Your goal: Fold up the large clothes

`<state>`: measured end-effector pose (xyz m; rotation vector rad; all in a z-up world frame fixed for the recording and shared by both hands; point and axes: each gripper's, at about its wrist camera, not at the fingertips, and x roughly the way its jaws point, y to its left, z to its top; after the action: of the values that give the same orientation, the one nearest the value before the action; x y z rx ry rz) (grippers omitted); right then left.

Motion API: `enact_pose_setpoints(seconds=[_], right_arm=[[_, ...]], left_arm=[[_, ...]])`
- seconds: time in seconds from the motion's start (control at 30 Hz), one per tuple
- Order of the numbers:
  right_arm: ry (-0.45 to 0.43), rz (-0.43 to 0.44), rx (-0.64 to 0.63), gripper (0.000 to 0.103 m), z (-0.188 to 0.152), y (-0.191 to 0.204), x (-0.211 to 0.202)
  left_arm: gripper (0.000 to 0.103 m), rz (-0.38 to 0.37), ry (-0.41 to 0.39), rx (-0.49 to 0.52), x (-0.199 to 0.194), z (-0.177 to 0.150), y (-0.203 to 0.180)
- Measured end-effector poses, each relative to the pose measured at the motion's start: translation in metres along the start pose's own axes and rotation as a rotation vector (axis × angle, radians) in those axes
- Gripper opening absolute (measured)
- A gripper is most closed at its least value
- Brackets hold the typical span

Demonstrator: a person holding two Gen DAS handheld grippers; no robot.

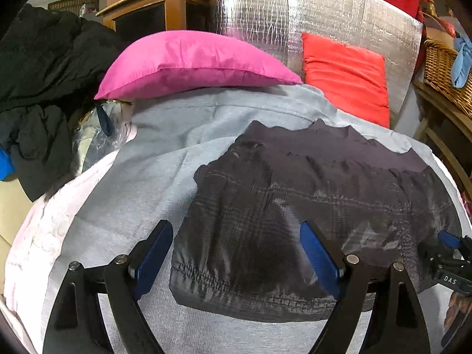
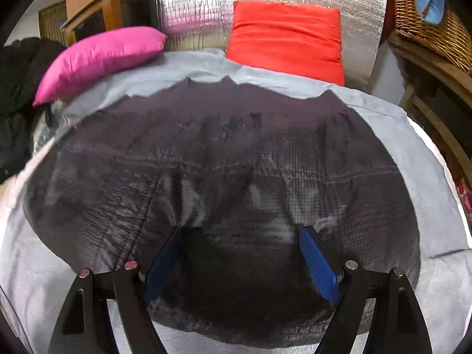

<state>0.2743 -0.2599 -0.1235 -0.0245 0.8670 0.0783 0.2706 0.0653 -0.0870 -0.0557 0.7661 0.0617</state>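
A dark grey garment point(image 1: 309, 206) lies spread flat on a light grey sheet point(image 1: 141, 183) over the bed. My left gripper point(image 1: 236, 236) is open and empty, hovering over the garment's near left edge. My right gripper point(image 2: 239, 239) is open and empty above the garment's point(image 2: 224, 177) near middle, its fingers straddling the fabric without pinching it. The right gripper's tip also shows at the right edge of the left wrist view point(image 1: 451, 244).
A pink pillow point(image 1: 188, 62) and a red pillow point(image 1: 348, 73) lie at the head of the bed against a silver foil panel point(image 1: 324, 14). Black clothes point(image 1: 44, 88) are piled at the left. A wicker basket point(image 1: 445, 67) stands on a wooden shelf at the right.
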Motion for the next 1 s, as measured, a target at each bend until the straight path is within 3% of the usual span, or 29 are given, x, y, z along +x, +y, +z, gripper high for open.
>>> enact_pose_setpoints(seconds=[0.13,0.23,0.47,0.6,0.67,0.8,0.9,1.0], right_arm=[[0.045,-0.020,-0.015,0.085,0.005,0.002,0.003],[0.007,0.070,0.067,0.085,0.015,-0.022,-0.017],[-0.038,0.173,0.367,0.086,0.030,-0.164,-0.030],[0.045,0.299,0.547,0.089,0.021,-0.226,0.005],[0.083,0.377,0.591,0.089,0.018,-0.239,0.022],[0.106,0.426,0.583,0.089,0.019,-0.237,0.040],[0.155,0.455,0.561,0.090,0.019,-0.227,0.052],[0.142,0.461,0.524,0.089,0.018,-0.222,0.050]], left_arm=[[0.088,-0.022,0.030,-0.036,0.006,0.002,0.014],[0.088,-0.074,0.054,-0.116,0.013,0.012,0.039],[0.088,-0.268,0.200,-0.212,0.066,0.030,0.087],[0.088,-0.381,0.275,-0.301,0.096,0.033,0.100],[0.088,-0.433,0.305,-0.339,0.107,0.034,0.103],[0.088,-0.498,0.324,-0.353,0.118,0.033,0.098],[0.088,-0.505,0.336,-0.359,0.127,0.033,0.096],[0.088,-0.512,0.352,-0.359,0.136,0.032,0.096]])
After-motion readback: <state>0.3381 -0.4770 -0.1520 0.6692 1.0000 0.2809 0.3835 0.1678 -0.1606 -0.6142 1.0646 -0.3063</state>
